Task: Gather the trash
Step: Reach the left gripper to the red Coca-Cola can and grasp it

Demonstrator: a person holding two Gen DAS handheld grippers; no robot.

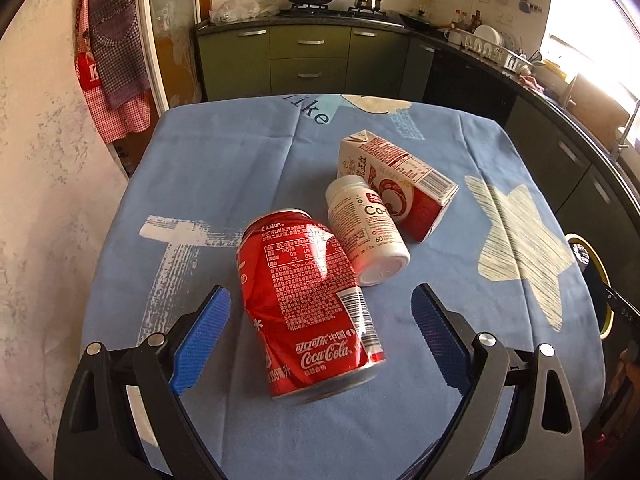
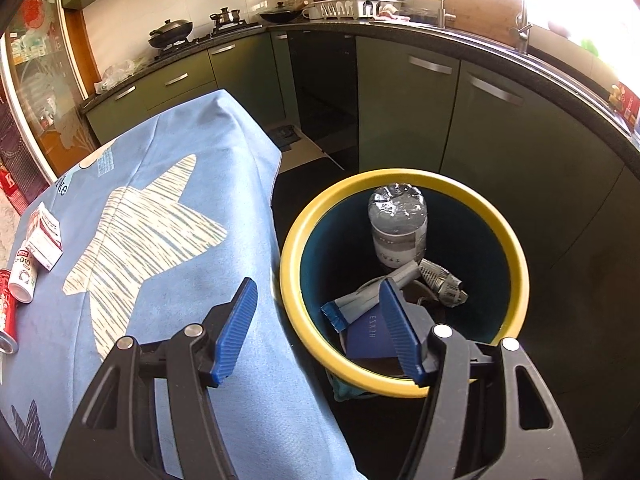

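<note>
A dented red cola can (image 1: 310, 304) lies on the blue tablecloth (image 1: 224, 168), between the wide-apart blue pads of my left gripper (image 1: 320, 300), which is open and not touching it. A white pill bottle (image 1: 366, 228) lies against the can, and a red-and-white carton (image 1: 400, 180) lies just behind. My right gripper (image 2: 318, 292) hangs open and empty over the near rim of the yellow-rimmed bin (image 2: 516, 256). Inside the bin are a crushed plastic bottle (image 2: 398, 224), wrappers and a dark blue box (image 2: 368, 336). The can (image 2: 8, 312), bottle (image 2: 24, 276) and carton (image 2: 44, 240) also show at the right wrist view's left edge.
The bin stands on the floor right beside the table's edge (image 2: 276, 208). Green kitchen cabinets (image 2: 400, 100) and a dark counter curve behind it. An apron (image 1: 108, 60) hangs on the wall left of the table. The bin's rim (image 1: 600, 280) peeks in at the right.
</note>
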